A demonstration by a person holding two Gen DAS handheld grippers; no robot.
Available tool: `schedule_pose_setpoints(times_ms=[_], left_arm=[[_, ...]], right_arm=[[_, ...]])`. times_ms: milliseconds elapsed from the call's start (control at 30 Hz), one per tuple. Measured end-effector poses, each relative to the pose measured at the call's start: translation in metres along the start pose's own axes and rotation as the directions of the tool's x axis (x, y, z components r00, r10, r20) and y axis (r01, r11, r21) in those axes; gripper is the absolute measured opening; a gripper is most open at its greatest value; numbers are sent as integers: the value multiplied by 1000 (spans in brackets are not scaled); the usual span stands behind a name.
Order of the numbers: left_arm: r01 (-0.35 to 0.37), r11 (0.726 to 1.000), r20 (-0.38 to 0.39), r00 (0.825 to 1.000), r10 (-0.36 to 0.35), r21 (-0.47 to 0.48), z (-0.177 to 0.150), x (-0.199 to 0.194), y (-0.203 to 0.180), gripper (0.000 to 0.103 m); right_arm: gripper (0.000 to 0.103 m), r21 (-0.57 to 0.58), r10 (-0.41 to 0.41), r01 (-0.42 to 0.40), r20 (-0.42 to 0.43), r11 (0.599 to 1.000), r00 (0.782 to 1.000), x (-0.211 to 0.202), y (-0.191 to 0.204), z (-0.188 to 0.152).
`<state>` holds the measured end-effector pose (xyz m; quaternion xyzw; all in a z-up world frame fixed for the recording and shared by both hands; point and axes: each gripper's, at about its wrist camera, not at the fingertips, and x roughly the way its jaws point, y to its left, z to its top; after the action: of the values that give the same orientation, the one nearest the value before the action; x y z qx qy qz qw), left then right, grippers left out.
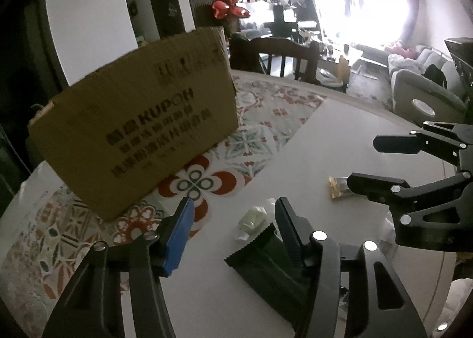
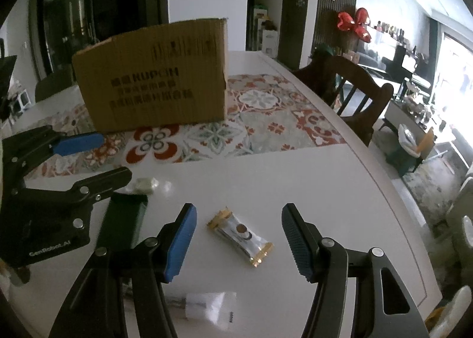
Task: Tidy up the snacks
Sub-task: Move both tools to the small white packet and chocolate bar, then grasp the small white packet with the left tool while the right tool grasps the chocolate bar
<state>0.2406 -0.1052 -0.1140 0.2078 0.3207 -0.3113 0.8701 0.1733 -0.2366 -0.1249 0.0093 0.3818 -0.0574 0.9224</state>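
L wrist view: my left tool (image 1: 233,214) is spread, nothing pinched. The dark green packet (image 1: 266,267) lies flat on the white surface (image 1: 340,137), partly under the right-hand finger, w/ a pale green wrapped sweet (image 1: 251,221) just beyond its top edge. I judge this packet is the pick: I'd centre the jaws across its short width, go low so 1 finger doesn't ride on top, then close. The cardboard box (image 1: 142,131) stands near on the patterned mat (image 1: 266,119), likely where snacks go. Print on it reads "KUPOH" or similar; other lines too blurred. My right tool (image 1: 363,165) is spread over a gold-edged bar (image 1: 340,187).

R wrist view: right tool (image 2: 239,237) spread, empty, w/ the white bar wrapper (image 2: 241,233) lying diagonally between the fingers on the surface. I'd twist to match that diagonal before closing, gripping mid-wrapper, not the crimped gold ends. Left tool's body reads "GenRobot.AI". Box text unclear here. A white packet (image 2: 211,305) lies nearest the camera.
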Motion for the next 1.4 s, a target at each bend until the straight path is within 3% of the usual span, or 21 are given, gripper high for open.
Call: schedule_pose_setpoints(times_ms=[500, 900, 1033, 1133, 1200, 1400], left_arm=[[74, 995, -79, 994, -79, -65, -6, 30, 5, 38], [117, 990, -118, 985, -126, -82, -8, 38, 3, 35], [141, 986, -118, 982, -151, -89, -7, 38, 2, 24], [132, 988, -114, 983, -141, -80, -7, 38, 0, 23], [129, 989, -116, 984, -137, -76, -6, 39, -1, 23], [117, 988, -106, 986, -128, -99, -3, 35, 1, 23]], right_arm=[[61, 1, 11, -11, -59, 1000, 998, 21, 1, -5], [60, 1, 32, -32, -93, 999, 995, 31, 0, -7], [45, 14, 52, -51, -101, 999, 994, 33, -2, -8], [29, 9, 59, -59, -98, 998, 993, 32, -2, -8], [23, 5, 57, -57, -94, 998, 994, 31, -2, -9], [21, 8, 69, -68, -79, 998, 995, 28, 0, -6]])
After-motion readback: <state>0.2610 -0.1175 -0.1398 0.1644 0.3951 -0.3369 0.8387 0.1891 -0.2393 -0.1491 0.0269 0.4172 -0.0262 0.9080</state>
